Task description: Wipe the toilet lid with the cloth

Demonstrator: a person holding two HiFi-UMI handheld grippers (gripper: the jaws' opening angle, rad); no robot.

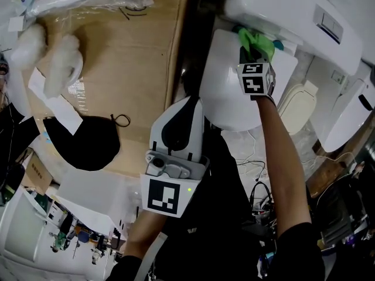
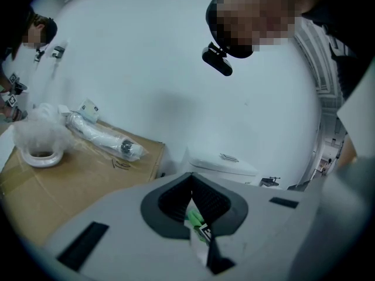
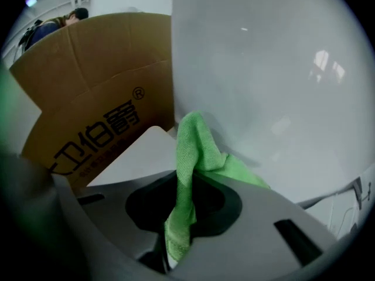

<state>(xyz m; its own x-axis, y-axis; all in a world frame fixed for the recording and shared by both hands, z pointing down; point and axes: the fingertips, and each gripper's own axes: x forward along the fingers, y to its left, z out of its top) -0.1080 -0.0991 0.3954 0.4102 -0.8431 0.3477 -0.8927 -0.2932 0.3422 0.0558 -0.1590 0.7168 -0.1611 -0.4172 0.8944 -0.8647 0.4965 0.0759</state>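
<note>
Green cloth, at far end of toilet lid: near part hidden behind marker cube of right gripper; jaw tips hidden likewise in head view.
White cistern, beyond the lid: cut off by upper edge.
Small shelf clutter, well left of the lid: too small to identify.

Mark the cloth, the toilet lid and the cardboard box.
cloth (image 1: pixel 261 42), head view, bunched green middle.
toilet lid (image 1: pixel 225 86), head view, bare white top.
cardboard box (image 3: pixel 88 84), right gripper view, brown side panel.
</note>
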